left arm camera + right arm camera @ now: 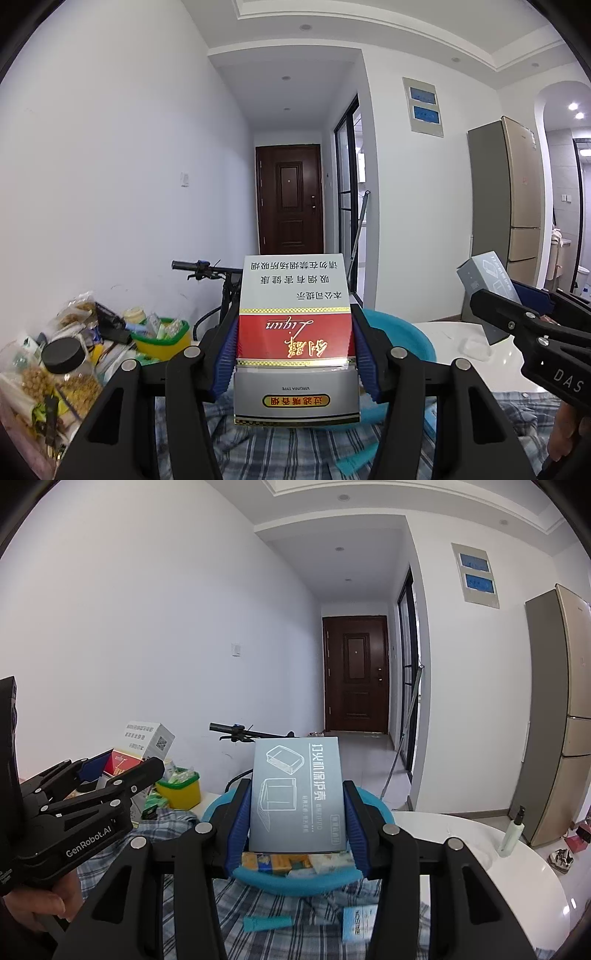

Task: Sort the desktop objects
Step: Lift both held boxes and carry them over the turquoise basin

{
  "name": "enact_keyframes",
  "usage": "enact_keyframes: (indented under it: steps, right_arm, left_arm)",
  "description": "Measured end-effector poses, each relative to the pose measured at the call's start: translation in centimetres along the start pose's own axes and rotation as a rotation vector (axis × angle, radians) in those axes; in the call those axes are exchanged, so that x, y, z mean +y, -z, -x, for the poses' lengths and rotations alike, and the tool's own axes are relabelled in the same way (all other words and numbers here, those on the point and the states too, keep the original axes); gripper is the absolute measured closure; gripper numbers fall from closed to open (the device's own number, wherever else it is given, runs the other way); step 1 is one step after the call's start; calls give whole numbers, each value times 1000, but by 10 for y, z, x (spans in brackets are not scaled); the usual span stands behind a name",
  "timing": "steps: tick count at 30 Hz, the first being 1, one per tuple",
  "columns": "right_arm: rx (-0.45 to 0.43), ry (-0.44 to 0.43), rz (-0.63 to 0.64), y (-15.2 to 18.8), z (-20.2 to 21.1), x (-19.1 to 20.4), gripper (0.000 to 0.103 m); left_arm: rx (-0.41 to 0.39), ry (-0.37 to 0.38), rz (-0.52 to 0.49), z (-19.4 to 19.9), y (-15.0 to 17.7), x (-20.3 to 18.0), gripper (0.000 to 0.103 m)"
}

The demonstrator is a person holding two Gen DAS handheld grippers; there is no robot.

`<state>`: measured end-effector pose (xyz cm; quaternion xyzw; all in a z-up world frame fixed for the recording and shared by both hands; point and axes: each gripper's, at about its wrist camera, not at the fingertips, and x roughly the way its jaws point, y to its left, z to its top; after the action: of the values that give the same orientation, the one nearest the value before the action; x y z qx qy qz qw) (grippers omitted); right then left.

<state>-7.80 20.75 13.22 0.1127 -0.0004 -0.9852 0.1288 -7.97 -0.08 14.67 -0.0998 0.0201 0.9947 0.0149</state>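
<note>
My left gripper (295,354) is shut on a red, white and silver cigarette carton (295,332), held upright above the plaid cloth (295,454). My right gripper (297,823) is shut on a grey-blue lighter-case box (297,794), held upright over a blue basin (295,877) that holds small packets. The right gripper with its grey box also shows at the right of the left wrist view (517,314). The left gripper with the carton shows at the left of the right wrist view (103,775). The basin lies behind the carton in the left wrist view (399,332).
A yellow-green tub (179,788) of small items and a white box (149,740) stand at the left. Jars and snack bags (62,365) crowd the far left. A spray bottle (511,834) stands on the white table (480,849). A teal tube (267,922) and small blue-white box (358,921) lie on the cloth.
</note>
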Motion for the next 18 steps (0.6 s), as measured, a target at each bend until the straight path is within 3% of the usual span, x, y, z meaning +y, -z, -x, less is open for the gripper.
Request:
enact_keyframes:
  steps: [18]
  right_arm:
    - [17, 43, -25, -29, -117, -35, 57]
  left_arm:
    - [15, 47, 26, -139, -21, 1, 46]
